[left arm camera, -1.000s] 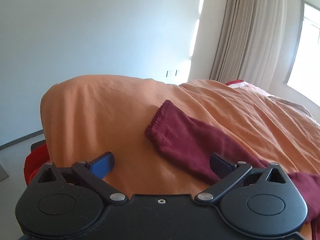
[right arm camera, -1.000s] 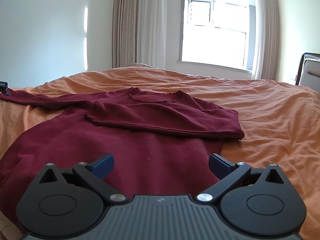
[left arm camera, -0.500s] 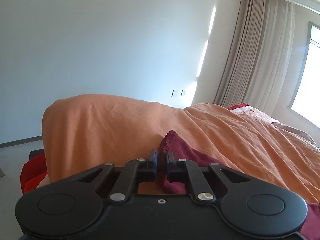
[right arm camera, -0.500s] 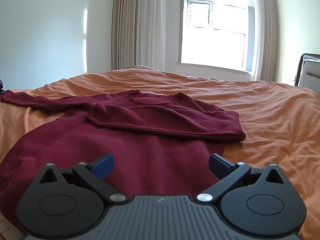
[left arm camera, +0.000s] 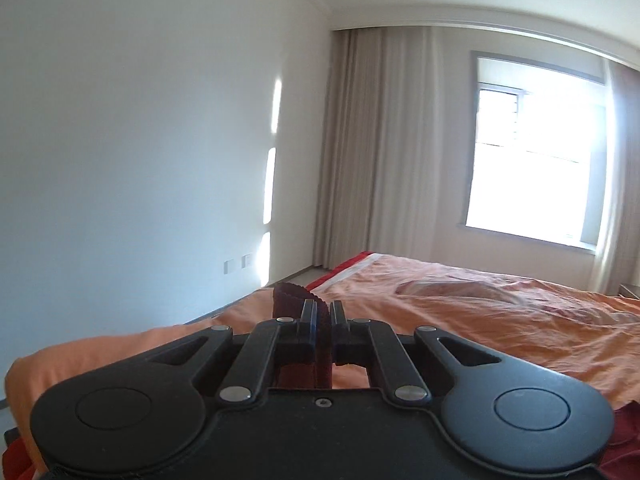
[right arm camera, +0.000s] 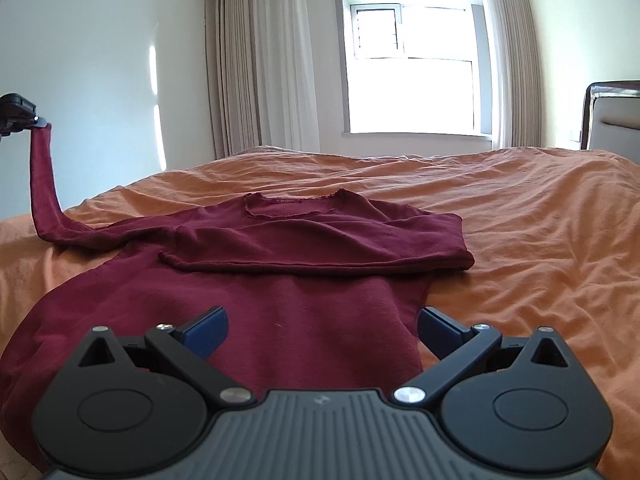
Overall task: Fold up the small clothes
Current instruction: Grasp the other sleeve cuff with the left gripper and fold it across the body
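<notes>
Left wrist view: the left gripper (left arm camera: 323, 312) points nearly level across the orange bed (left arm camera: 500, 320), its jaws clamped on the cuff of the maroon sweater's sleeve (left arm camera: 294, 294), which pokes up just ahead of the fingertips; right wrist view: the right gripper (right arm camera: 322, 326) tilts slightly down, jaws wide apart and holding nothing, over the sweater's hem; the sweater (right arm camera: 280, 292) lies flat just ahead, its far-left sleeve lifted off the bed.
</notes>
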Available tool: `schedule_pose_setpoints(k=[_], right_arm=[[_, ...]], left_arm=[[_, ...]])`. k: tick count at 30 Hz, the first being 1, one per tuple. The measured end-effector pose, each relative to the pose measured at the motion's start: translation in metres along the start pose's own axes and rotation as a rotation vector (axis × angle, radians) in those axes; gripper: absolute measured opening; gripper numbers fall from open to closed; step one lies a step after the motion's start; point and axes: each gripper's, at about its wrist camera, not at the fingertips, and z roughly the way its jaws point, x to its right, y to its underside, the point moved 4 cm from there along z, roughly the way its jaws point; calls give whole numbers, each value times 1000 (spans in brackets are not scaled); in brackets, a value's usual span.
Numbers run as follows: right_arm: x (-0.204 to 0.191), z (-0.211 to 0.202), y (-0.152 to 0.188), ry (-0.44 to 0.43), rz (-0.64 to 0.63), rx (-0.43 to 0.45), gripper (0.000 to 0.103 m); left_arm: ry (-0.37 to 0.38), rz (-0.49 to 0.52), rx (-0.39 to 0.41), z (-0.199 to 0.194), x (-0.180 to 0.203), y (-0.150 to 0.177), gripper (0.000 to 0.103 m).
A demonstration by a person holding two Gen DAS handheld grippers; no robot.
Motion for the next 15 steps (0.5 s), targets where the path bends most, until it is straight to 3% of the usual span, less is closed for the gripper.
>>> schedule_pose_setpoints(k=[8, 15], right_arm=[[32, -10, 8, 40, 36, 2, 103], [65, -22, 20, 102, 60, -13, 103]], left_arm=[[277, 84, -6, -9, 155, 0, 6], [470, 141, -79, -11, 274, 66, 6]])
